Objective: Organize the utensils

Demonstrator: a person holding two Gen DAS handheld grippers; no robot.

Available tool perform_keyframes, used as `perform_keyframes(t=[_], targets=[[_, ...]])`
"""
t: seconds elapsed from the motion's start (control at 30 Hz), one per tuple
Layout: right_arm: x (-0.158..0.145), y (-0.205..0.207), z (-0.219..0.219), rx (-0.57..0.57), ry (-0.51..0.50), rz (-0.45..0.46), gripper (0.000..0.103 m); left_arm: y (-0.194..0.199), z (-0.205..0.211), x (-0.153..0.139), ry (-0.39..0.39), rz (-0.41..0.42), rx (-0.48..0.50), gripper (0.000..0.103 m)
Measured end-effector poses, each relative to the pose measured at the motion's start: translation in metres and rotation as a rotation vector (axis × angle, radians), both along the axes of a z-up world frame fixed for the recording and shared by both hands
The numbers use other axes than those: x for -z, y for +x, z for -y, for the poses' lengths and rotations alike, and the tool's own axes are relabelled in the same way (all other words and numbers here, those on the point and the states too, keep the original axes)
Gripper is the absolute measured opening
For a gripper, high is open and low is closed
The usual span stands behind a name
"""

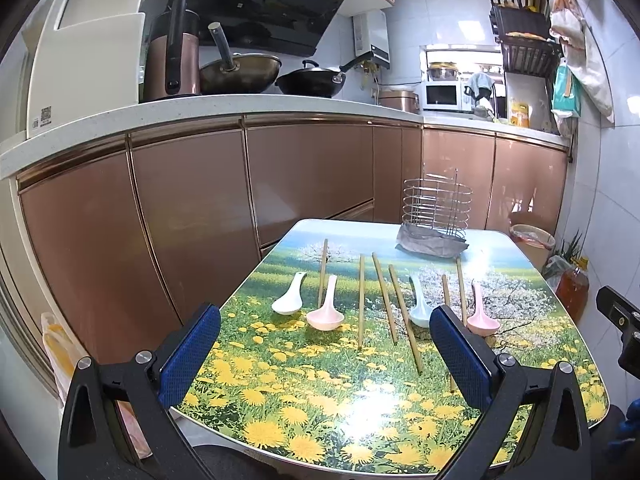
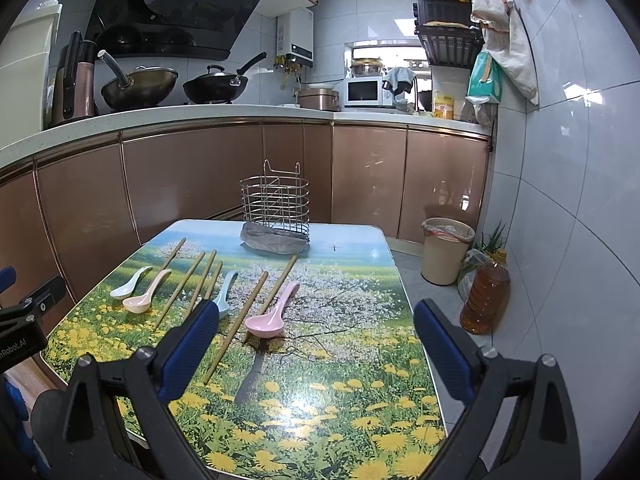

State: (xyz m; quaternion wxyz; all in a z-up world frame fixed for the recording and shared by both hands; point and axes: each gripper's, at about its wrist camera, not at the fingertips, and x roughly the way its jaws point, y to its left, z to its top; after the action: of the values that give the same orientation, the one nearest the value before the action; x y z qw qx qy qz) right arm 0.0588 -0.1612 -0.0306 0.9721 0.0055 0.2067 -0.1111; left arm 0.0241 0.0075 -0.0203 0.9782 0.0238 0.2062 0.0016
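Both grippers hovered over the near edge of the table (image 2: 360, 240), holding nothing. The left gripper (image 1: 326, 326) had its jaws wide apart; so did the right gripper (image 2: 316, 324). Four spoons and six chopsticks lay in a loose row across the middle of the table: white spoon (image 1: 289, 296) far left, pink spoon (image 2: 272, 314) far right. The wire holder (image 2: 275, 210) stood upright at the far edge, well apart from the row.

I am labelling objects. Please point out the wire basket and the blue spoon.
wire basket (image 2: 276, 210), right wrist view, on its front wires.
blue spoon (image 1: 420, 314), left wrist view, on its bowl.
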Motion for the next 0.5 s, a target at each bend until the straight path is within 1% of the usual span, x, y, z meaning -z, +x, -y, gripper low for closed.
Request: perform_keyframes(t=[0.23,0.3,0.43,0.5], targets=[[0.005,0.008,-0.003,-0.007,-0.009,-0.024,0.098,0.007,0.002,0.000,0.002,-0.018,0.016,0.103],[0.006,0.011,-0.003,-0.010,-0.006,-0.032,0.098,0.012,0.001,0.000,0.008,-0.037,0.029,0.103],[0.003,0.023,0.002,-0.024,0.028,-0.070,0.098,0.031,-0.005,-0.009,-0.014,-0.099,0.048,0.103],[-0.002,0.036,0.009,-0.040,0.056,-0.114,0.098,0.045,-0.010,-0.017,-0.017,-0.121,0.048,0.103]])
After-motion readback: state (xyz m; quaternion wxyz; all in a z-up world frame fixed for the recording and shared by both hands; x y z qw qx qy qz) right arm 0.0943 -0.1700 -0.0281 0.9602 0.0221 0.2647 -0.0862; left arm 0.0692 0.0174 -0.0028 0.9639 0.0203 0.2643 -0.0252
